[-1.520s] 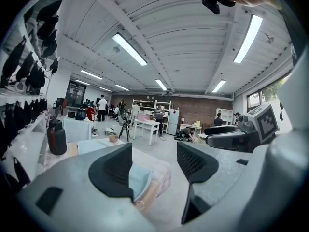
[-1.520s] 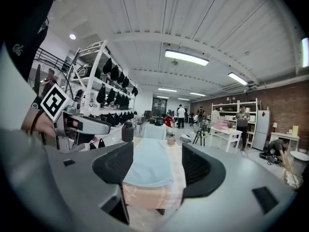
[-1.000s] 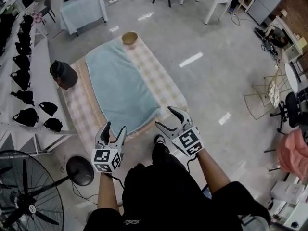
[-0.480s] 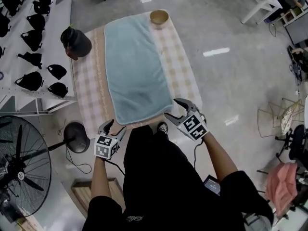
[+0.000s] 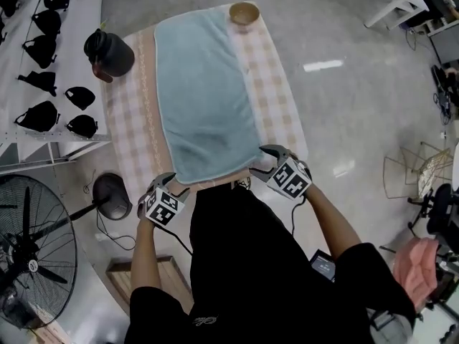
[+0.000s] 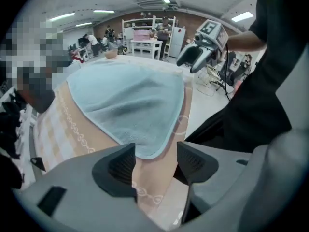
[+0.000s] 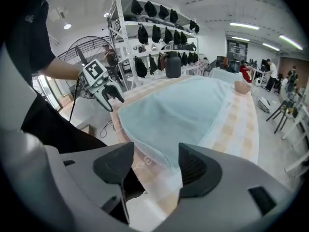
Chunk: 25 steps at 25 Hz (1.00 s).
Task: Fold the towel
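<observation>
A light blue towel (image 5: 204, 92) lies spread flat along a table with a checked cloth (image 5: 276, 99). My left gripper (image 5: 168, 186) stands open at the towel's near left corner. In the left gripper view that corner (image 6: 150, 149) shows just ahead of the gap of the open left gripper (image 6: 154, 161), with nothing between the jaws. My right gripper (image 5: 264, 161) is open at the near right corner. In the right gripper view the towel's edge (image 7: 164, 153) lies in front of the right gripper (image 7: 154, 166), not held.
A dark jug (image 5: 109, 52) stands at the table's far left and a wooden bowl (image 5: 244, 11) at the far end. Shelves with black bags (image 5: 50, 70) run along the left. A floor fan (image 5: 32, 256) and its round base (image 5: 111, 192) stand near my left side.
Both grippers have come forward and closer to the towel's near corners. They stay open. The head view has swung so the table runs straight ahead.
</observation>
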Motion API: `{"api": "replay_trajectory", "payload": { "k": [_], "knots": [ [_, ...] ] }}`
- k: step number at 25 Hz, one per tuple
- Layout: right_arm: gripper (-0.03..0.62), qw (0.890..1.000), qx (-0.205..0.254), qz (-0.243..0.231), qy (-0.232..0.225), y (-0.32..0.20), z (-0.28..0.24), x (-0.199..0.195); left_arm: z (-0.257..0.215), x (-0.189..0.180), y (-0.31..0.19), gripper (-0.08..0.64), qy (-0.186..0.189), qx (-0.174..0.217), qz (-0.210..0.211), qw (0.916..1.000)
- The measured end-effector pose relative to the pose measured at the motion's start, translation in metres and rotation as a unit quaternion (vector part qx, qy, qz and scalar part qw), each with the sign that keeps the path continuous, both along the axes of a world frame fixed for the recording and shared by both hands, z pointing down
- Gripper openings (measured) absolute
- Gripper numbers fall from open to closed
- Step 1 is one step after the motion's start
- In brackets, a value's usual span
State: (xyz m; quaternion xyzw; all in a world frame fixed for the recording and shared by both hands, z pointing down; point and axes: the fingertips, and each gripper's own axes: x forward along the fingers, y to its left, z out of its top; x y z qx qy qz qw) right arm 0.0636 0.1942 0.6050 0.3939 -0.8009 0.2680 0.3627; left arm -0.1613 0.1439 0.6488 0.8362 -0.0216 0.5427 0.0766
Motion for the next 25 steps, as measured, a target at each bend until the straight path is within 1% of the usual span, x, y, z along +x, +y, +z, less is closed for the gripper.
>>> {"api": "replay_trajectory", "payload": {
  "k": [3,6,7,8,9,10,15,17,21,22,25],
  "knots": [
    [0.295,0.999,-0.019,-0.04,0.012,-0.006,0.003,-0.003,0.008,0.0,0.001,0.271,-0.031,-0.002,0.046,0.9984],
    [0.288,0.998,-0.037,-0.056,0.016,-0.006,0.009,-0.004,0.013,0.004,0.007,0.27,-0.04,-0.004,0.077,0.9962],
    [0.271,0.997,-0.042,-0.057,0.018,-0.006,0.011,-0.003,0.015,0.007,0.009,0.27,-0.04,-0.006,0.082,0.9958],
    [0.233,0.997,-0.045,-0.057,0.022,-0.006,0.014,-0.002,0.017,0.01,0.01,0.268,-0.038,-0.007,0.085,0.9956],
    [0.173,0.997,-0.047,-0.058,0.026,-0.007,0.016,-0.001,0.018,0.012,0.01,0.264,-0.036,-0.009,0.086,0.9956],
    [0.141,0.997,-0.05,-0.059,0.029,-0.007,0.019,-0.001,0.02,0.013,0.011,0.263,-0.035,-0.011,0.086,0.9957],
    [0.132,0.995,-0.061,-0.063,0.038,-0.009,0.029,0.003,0.025,0.011,0.007,0.249,-0.035,-0.005,0.086,0.9956],
    [0.132,0.996,-0.063,-0.06,0.038,-0.01,0.032,0.005,0.025,0.012,0.002,0.216,-0.036,0.001,0.082,0.996],
    [0.118,0.996,-0.064,-0.05,0.035,-0.013,0.036,0.006,0.026,0.011,-0.007,0.1,-0.037,0.017,0.082,0.9958],
    [0.106,0.996,-0.062,-0.046,0.035,-0.014,0.037,0.007,0.026,0.011,-0.009,0.075,-0.037,0.02,0.082,0.9957],
    [0.034,0.998,-0.054,-0.03,0.032,-0.018,0.037,0.01,0.025,0.012,-0.008,0.038,-0.032,0.02,0.074,0.9965]
  ]
}}
